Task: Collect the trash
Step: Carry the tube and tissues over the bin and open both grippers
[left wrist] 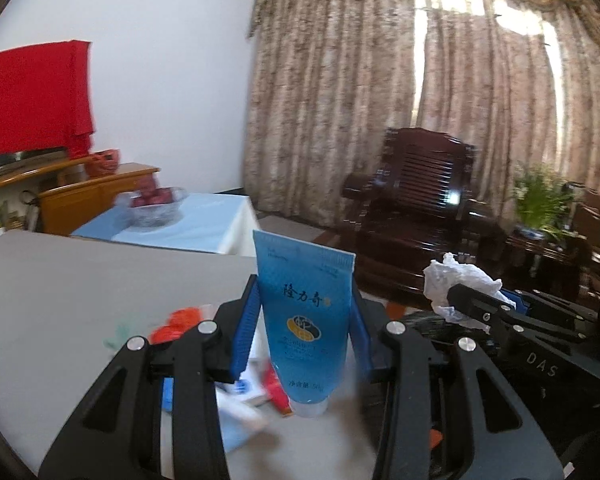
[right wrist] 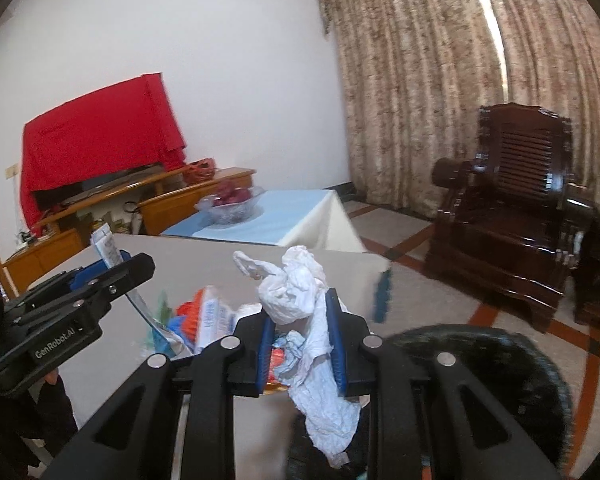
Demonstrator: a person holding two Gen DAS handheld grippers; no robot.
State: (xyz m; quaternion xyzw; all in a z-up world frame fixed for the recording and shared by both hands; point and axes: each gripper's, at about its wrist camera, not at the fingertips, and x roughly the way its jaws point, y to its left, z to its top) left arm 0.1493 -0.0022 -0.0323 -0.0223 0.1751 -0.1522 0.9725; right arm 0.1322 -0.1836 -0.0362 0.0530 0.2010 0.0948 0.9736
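1. The left tongs [left wrist: 306, 320] clamp a blue tube [left wrist: 303, 320], held upright above the tabletop [left wrist: 80, 280].
2. The right tongs [right wrist: 302, 336] grip crumpled white tissue [right wrist: 296, 292] over the black bin [right wrist: 500, 372] at 4 o'clock.
3. Judged halfway: wrappers [right wrist: 212, 316] remain on the tabletop at 10 o'clock.

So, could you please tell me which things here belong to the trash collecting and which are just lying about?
Job:
- blue tube, in left claw
- crumpled tissue, in right claw
- wrappers on table
- black bin

Just about:
- fruit bowl
- wooden armchair
- potted plant
- red cloth
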